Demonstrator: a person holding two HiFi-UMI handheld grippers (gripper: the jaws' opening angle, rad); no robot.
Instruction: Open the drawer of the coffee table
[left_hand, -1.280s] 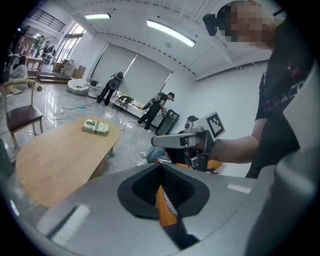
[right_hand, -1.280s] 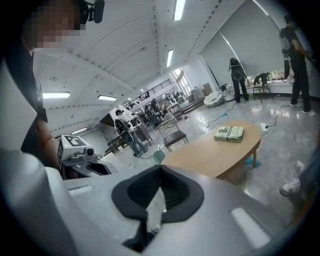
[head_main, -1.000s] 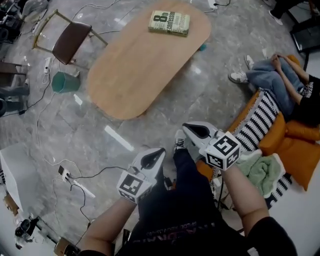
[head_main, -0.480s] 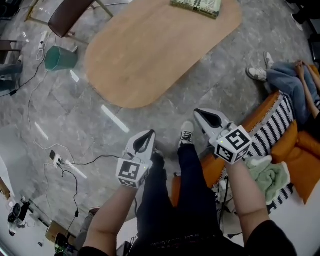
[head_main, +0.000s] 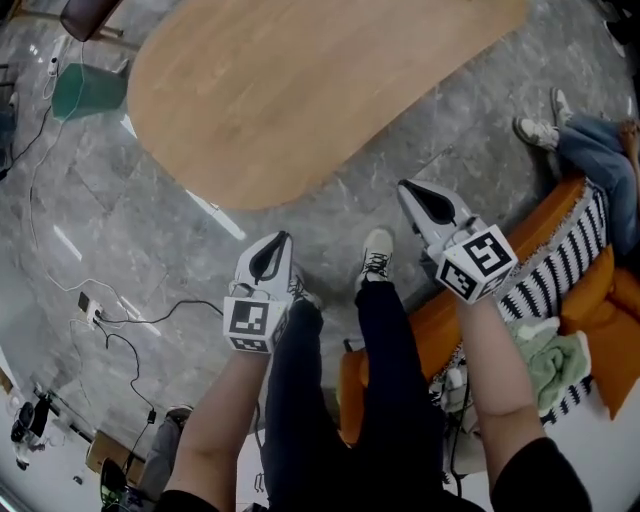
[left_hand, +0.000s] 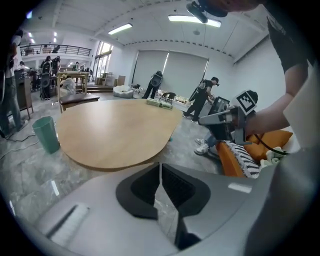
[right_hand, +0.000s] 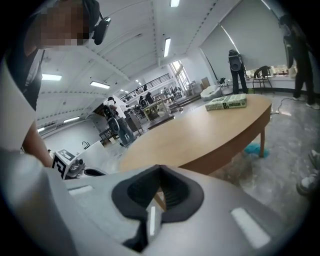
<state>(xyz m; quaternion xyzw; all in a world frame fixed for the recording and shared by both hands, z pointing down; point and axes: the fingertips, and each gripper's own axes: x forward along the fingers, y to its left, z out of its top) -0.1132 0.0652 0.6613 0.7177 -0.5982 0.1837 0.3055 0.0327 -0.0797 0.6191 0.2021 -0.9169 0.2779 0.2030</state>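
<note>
The oval wooden coffee table (head_main: 300, 90) fills the top of the head view; no drawer shows in any view. My left gripper (head_main: 275, 243) hangs over the grey floor just short of the table's near rim (left_hand: 110, 165). Its jaws have just been opening and stand a narrow slit apart with nothing between them. My right gripper (head_main: 408, 188) points at the table's near right edge, shut and empty. In the right gripper view the table (right_hand: 200, 135) is seen from low down, with a leg at its far end.
A book (left_hand: 159, 103) lies at the table's far end. A green bin (head_main: 85, 90) stands left of the table, cables (head_main: 130, 320) trail over the floor. An orange sofa with a striped cushion (head_main: 560, 270) and a seated person's legs (head_main: 580, 135) are at the right.
Both grippers have sunk and come closer to the table's near edge. The head view has tipped nearer to the table, and the book has left it.
</note>
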